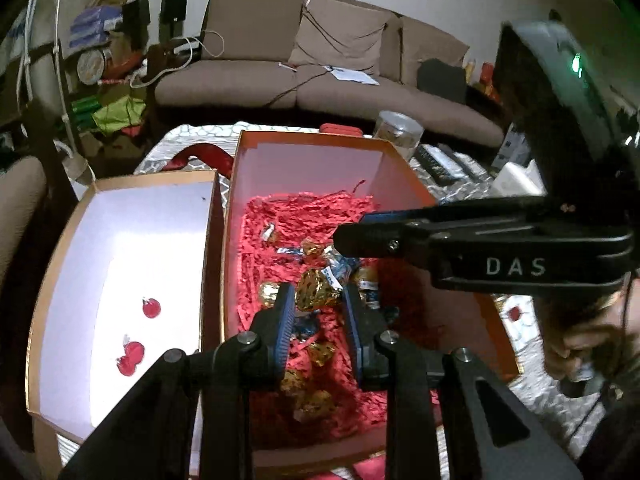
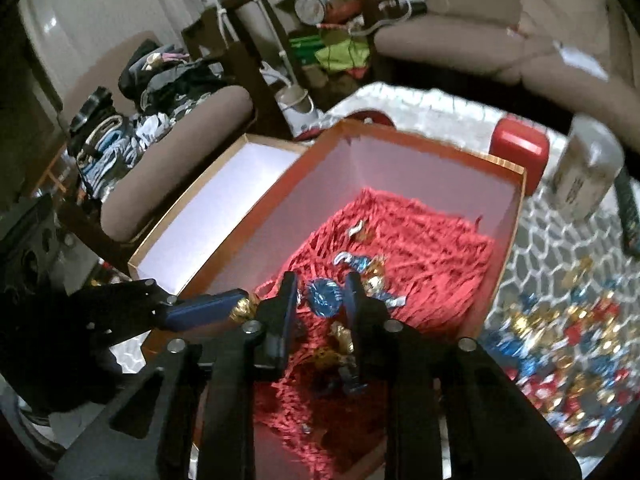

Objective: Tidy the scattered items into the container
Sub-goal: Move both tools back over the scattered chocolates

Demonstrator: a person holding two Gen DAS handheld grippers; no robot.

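An orange box [image 1: 404, 168] filled with red paper shreds holds several gold and blue wrapped candies. My left gripper [image 1: 316, 296] is over the box, shut on a gold wrapped candy [image 1: 312, 290]. My right gripper [image 2: 320, 294] is also over the box [image 2: 516, 200], shut on a blue wrapped candy [image 2: 323, 295]. The right gripper shows in the left wrist view [image 1: 352, 236], reaching in from the right. The left gripper shows in the right wrist view [image 2: 240, 304] with the gold candy [image 2: 244, 309] at its tip. Several loose candies [image 2: 560, 340] lie scattered on the patterned tablecloth right of the box.
The box lid [image 1: 120, 260] lies open side up left of the box, with two red candies [image 1: 140, 332] in it. A jar [image 2: 584, 176], a red case [image 2: 518, 146] and remotes [image 1: 444, 164] sit beyond the box. A sofa [image 1: 320, 60] stands behind the table.
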